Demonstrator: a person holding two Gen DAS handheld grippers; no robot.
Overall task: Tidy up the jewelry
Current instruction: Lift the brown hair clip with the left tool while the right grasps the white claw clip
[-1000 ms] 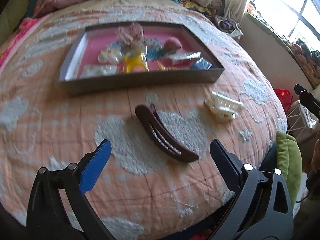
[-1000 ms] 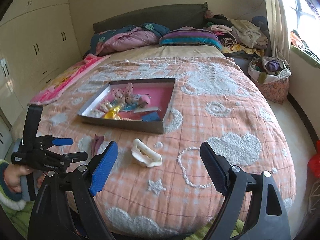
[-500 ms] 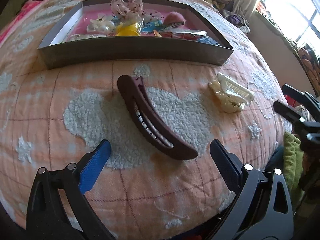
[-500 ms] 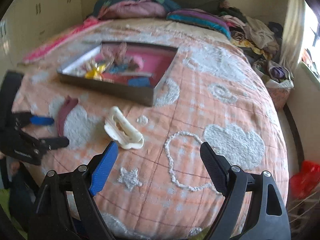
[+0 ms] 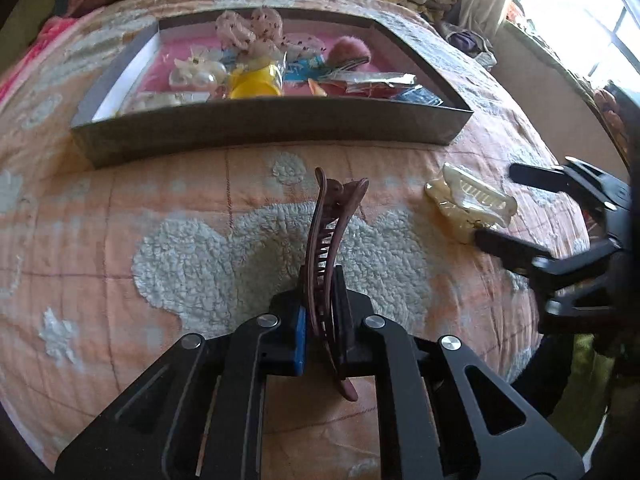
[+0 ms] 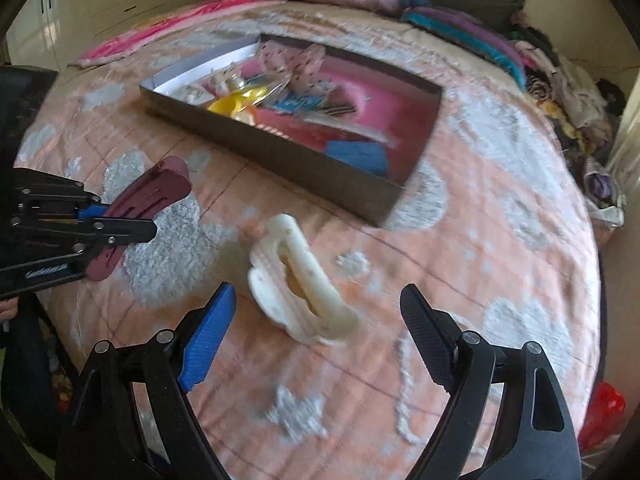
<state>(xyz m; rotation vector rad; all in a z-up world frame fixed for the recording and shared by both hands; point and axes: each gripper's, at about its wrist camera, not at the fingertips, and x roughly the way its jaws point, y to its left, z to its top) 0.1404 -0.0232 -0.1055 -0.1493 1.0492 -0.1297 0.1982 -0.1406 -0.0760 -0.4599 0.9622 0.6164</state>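
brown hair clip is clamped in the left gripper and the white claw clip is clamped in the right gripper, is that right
Only half right. The left gripper is shut on the brown hair clip, but the right gripper is open, as the right wrist view shows. The white claw clip lies on the bedspread between the spread fingers, not clamped.

Motion blur smears the white hair claw [image 6: 302,280] and box [image 6: 280,160].

Box [image 5: 280,136] on the bedspread [image 5: 120,216], long clip [image 5: 324,248] before it, claw clip [image 5: 468,208] to the right.
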